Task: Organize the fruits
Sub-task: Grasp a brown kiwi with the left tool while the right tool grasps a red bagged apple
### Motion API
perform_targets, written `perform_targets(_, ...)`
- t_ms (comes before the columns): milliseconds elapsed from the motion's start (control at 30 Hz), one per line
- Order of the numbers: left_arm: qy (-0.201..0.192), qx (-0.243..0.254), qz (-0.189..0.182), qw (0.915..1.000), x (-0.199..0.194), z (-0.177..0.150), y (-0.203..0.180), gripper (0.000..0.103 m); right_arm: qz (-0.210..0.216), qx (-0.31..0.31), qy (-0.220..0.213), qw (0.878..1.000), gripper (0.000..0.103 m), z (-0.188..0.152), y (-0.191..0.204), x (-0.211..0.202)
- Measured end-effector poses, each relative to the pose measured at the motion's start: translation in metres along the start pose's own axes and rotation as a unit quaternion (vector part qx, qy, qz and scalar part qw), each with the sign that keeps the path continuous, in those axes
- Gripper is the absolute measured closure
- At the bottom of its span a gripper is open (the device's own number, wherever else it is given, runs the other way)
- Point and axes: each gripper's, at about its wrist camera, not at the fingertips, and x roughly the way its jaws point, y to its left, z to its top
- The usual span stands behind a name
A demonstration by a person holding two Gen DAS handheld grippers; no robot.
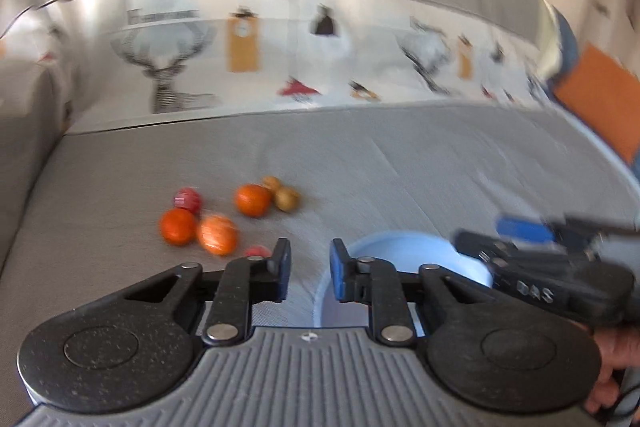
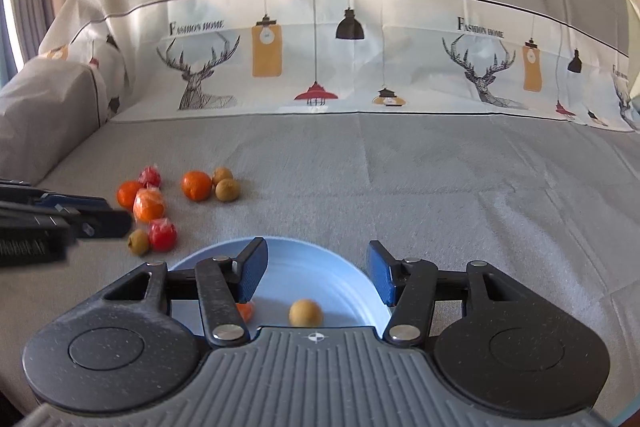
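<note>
Bowl (image 2: 352,267), pale blue, sits on the grey sofa cover (image 2: 440,179) holding one longan (image 2: 305,312) and a part-hidden orange fruit (image 2: 245,310). Right gripper (image 2: 316,273) hovers above it, jaws apart, empty. Left gripper (image 1: 310,269) also apart, empty, near the loose tangerines (image 2: 196,185) and longans.

We held our left gripper (image 1: 310,269) level, its two blue-padded fingers (image 1: 283,267) parted with a modest gap and nothing between them, pointing toward twelve o'clock. In its view our right gripper (image 1: 516,231) reached in from three o'clock, blurred, and part of our right hand (image 1: 612,367) showed at four o'clock behind the handle. Our right gripper (image 2: 316,275) stood with its jaws spread wide and bare. In the right wrist view the left gripper (image 2: 116,223) entered from nine o'clock, fingers pointing toward three.
</note>
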Motion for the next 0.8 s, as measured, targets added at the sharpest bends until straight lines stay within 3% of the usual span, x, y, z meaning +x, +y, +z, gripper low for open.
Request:
perform_targets(67, -0.008, -0.047, 0.011, 0.9988, -0.005, 0.006, 0.02, 0.083, 0.001, 0.011, -0.005, 1.0, 0.05, 0.002, -0.002, 0.0)
perform_targets(100, -0.011, -0.073, 0.017, 0.9971, -0.007, 0.008, 0.03, 0.083, 0.002, 0.017, -0.006, 1.0, 0.057, 0.003, -0.004, 0.0)
perform_targets(233, -0.01, -0.161, 0.053, 0.9855, -0.009, 0.013, 0.069, 0.083, 0.017, 0.036, -0.011, 0.999, 0.071, 0.008, -0.007, 0.002)
perform_targets(433, 0.008, -0.254, 0.064, 0.9652, -0.006, 0.011, 0.106, 0.083, 0.044, 0.04, -0.013, 0.998, 0.074, 0.015, 0.0, 0.011)
perform_targets(533, 0.021, -0.264, 0.061, 0.9624, -0.001, 0.008, 0.11, 0.083, 0.066, 0.039, -0.007, 0.997, 0.076, 0.019, 0.009, 0.018)
perform_targets(800, 0.043, -0.249, 0.052, 0.9662, 0.015, 0.01, 0.105, 0.083, 0.126, 0.017, 0.007, 0.992, 0.077, 0.031, 0.051, 0.044)
